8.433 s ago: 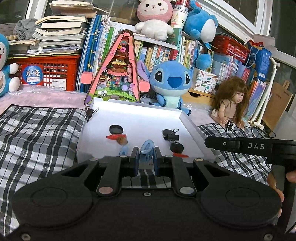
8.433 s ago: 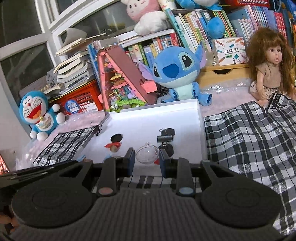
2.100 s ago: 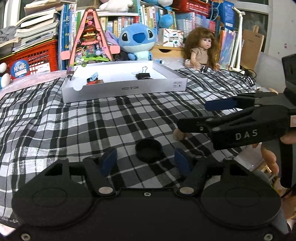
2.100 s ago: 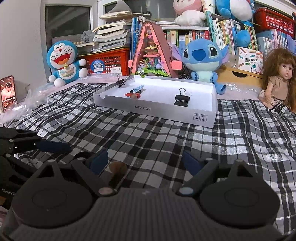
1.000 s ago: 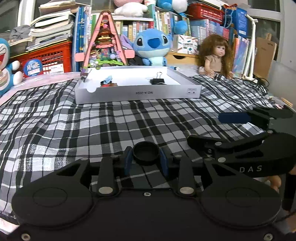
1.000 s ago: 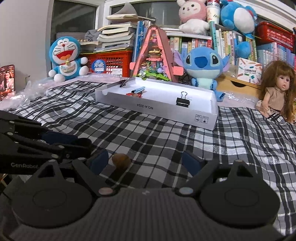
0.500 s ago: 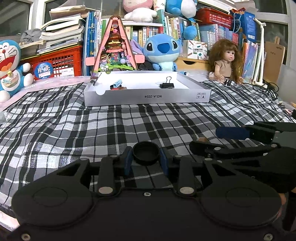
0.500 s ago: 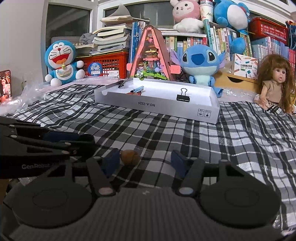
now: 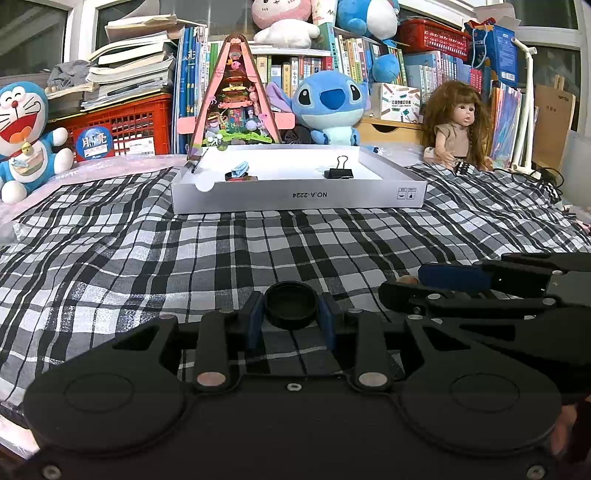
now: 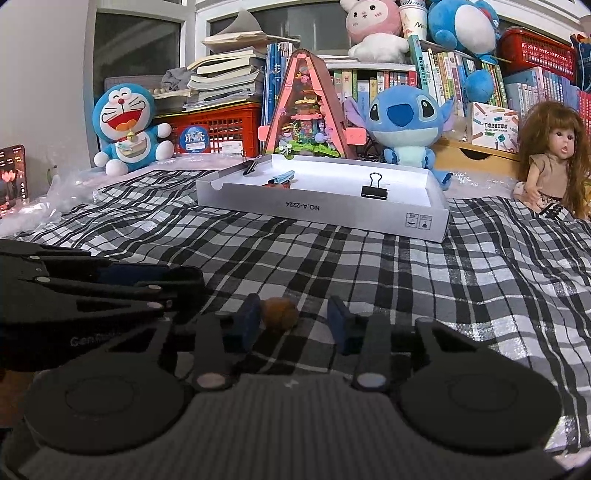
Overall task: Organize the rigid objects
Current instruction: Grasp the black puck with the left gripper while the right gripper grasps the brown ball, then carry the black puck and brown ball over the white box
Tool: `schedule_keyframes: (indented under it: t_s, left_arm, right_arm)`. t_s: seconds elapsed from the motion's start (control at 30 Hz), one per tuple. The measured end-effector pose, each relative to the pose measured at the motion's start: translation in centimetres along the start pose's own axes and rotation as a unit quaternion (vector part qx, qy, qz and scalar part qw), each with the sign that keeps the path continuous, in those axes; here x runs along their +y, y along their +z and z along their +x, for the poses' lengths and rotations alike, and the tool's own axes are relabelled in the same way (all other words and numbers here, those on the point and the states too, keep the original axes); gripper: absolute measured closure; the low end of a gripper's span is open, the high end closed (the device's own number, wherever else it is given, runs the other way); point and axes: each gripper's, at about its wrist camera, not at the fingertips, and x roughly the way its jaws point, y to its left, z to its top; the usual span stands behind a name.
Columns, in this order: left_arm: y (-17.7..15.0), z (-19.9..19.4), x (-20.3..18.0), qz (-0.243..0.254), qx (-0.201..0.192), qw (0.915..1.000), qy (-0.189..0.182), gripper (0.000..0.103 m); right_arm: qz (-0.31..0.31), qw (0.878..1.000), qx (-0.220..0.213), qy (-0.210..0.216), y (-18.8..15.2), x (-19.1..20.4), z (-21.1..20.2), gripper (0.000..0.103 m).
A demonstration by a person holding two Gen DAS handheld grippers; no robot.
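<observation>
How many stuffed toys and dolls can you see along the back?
6: Doraemon at left, Stitch behind the white box, a doll at right, and a pink bunny plus two blue plushies on the shelf. More may be hidden.

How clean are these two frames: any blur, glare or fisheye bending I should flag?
Left wrist view: sharp on the black cap in the left claw; fisheye bends the bookshelf edges and darkens the corners. Right wrist view: the small brown object between the right claw fingers looks soft, the white box stays crisp, with bright window glare on the checked cloth.
</observation>
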Motion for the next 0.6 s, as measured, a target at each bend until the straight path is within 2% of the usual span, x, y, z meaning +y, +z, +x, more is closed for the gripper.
schedule_keyframes:
  t_s: [0.23,0.6]
  left_arm:
    - [0.03,0.01,0.02,-0.001,-0.002,1.0000,0.002,0.073]
    - [0.23,-0.08,0.21,-0.007,-0.003,1.0000,-0.003,0.073]
  right_arm:
    - [0.001,1.000,0.001,0.010,0.01,0.56,-0.13,0.074]
    - [0.006,1.000,0.001,0.018,0.18,0.58,-0.28,0.075]
